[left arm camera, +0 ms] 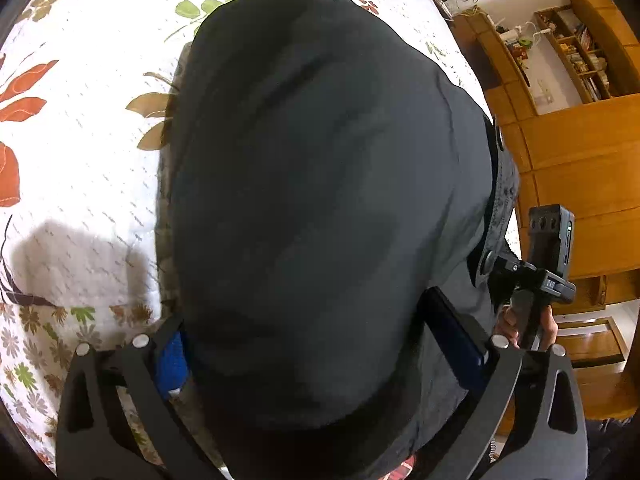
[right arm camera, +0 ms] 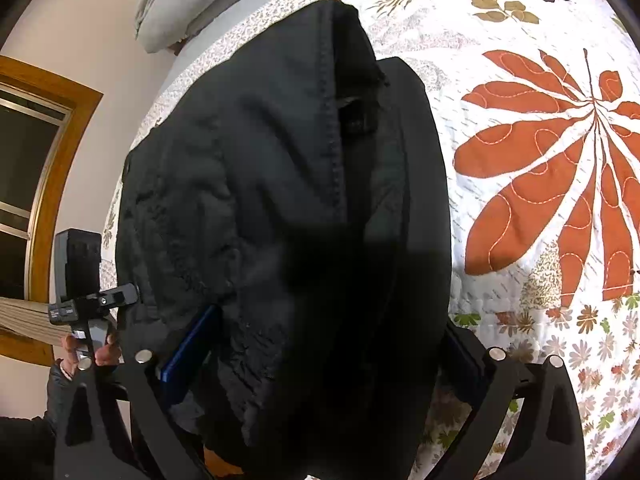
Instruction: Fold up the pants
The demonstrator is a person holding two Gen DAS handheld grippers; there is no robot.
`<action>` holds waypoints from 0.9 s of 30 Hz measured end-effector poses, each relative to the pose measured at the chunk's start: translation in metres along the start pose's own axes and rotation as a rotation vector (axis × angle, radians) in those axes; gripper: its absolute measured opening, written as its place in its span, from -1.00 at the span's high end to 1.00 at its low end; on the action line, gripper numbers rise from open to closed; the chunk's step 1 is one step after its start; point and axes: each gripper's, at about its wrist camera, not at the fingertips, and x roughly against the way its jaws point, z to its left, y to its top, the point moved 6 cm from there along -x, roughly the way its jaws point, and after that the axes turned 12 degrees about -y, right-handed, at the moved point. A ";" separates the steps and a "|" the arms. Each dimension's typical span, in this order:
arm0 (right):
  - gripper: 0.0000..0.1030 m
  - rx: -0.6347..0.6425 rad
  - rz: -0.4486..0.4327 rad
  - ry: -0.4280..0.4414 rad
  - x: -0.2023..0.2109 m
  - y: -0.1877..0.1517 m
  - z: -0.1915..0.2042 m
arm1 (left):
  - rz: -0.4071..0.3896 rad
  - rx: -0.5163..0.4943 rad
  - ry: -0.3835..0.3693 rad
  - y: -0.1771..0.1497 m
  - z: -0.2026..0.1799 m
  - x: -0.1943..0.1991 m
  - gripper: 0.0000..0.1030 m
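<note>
I hold a two-finger claw in each hand over a bed with a white quilt (left arm camera: pixel 80 152) printed with orange and brown leaves. Dark pants (left arm camera: pixel 320 184) fill the middle of both views, bunched and lying on the quilt, reaching toward the far edge of the bed.

My left claw (left arm camera: pixel 320 356) has its blue-padded fingers (left arm camera: pixel 172 364) spread wide apart, with pants fabric bulging between them; I cannot tell whether the pads press the cloth. Past its right finger, my other hand (left arm camera: pixel 528 328) grips the handle of the second claw.

My right claw (right arm camera: pixel 320 360) is also spread wide, its fingers (right arm camera: pixel 188 344) on either side of a thick fold of the pants, where a stitched seam runs up the cloth. My left hand (right arm camera: pixel 92 352) shows at the left edge. A wooden cabinet (left arm camera: pixel 568 152) stands beyond the bed.
</note>
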 end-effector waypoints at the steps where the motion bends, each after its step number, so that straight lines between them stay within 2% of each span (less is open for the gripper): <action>1: -0.94 -0.003 -0.006 0.006 0.000 0.000 0.000 | 0.002 0.000 0.005 0.001 -0.001 0.000 -0.93; 2: -0.92 -0.002 -0.013 0.006 0.000 0.000 0.000 | 0.002 0.005 0.014 0.001 -0.001 0.000 -0.91; 5: -0.61 0.025 -0.049 -0.013 0.009 -0.003 0.003 | 0.005 0.003 0.040 0.002 -0.009 -0.002 -0.71; 7: -0.31 0.045 -0.076 -0.028 0.018 -0.005 0.008 | -0.006 -0.007 0.039 0.003 -0.017 0.001 -0.45; 10: -0.04 0.063 -0.108 -0.039 0.030 -0.005 0.014 | -0.019 -0.022 0.030 0.004 -0.026 0.005 -0.12; 13: 0.08 0.092 -0.136 -0.070 0.039 -0.006 0.022 | -0.037 -0.016 -0.001 0.005 -0.031 0.010 0.20; 16: 0.15 0.106 -0.162 -0.079 0.048 -0.006 0.030 | -0.055 -0.021 -0.021 0.006 -0.038 0.012 0.39; 21: 0.21 0.150 -0.210 -0.118 0.070 0.002 0.035 | -0.103 -0.029 -0.081 0.006 -0.045 0.021 0.53; 24: 0.22 0.178 -0.238 -0.136 0.082 0.018 0.039 | -0.136 -0.028 -0.119 0.015 -0.048 0.024 0.55; 27: 0.22 0.204 -0.263 -0.147 0.091 0.036 0.043 | -0.159 -0.042 -0.123 0.032 -0.053 0.025 0.55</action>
